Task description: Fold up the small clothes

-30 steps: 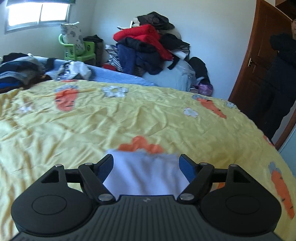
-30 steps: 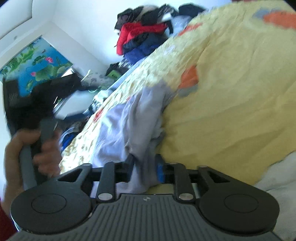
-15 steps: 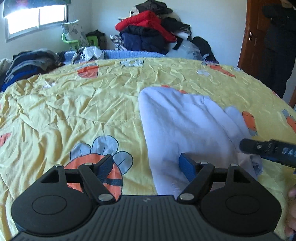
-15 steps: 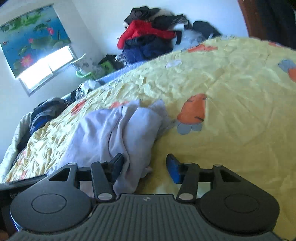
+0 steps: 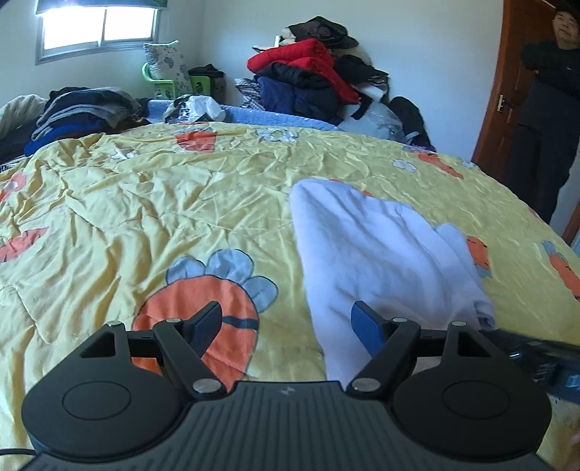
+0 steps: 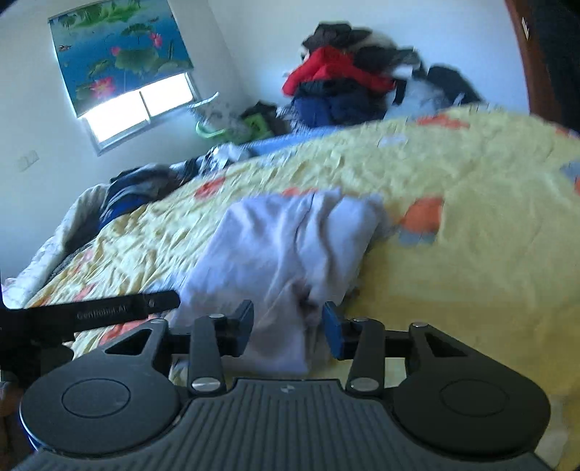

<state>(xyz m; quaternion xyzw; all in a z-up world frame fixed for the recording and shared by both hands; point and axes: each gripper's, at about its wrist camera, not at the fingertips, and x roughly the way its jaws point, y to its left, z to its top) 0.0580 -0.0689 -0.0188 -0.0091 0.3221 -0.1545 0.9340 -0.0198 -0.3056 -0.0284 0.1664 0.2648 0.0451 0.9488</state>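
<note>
We see a pale lavender garment (image 5: 377, 253) lying folded on the bed's yellow quilt (image 5: 145, 203). Our left gripper (image 5: 286, 326) is spread wide, gripping nothing, its right finger over the garment's near edge. Our right gripper (image 6: 288, 328) is released, fingers straddling the garment's near end.

Daylight pours in through the blown-out window (image 5: 98, 27); the left view is sharp, the right one motion-blurred, both bowed at the edges.
</note>
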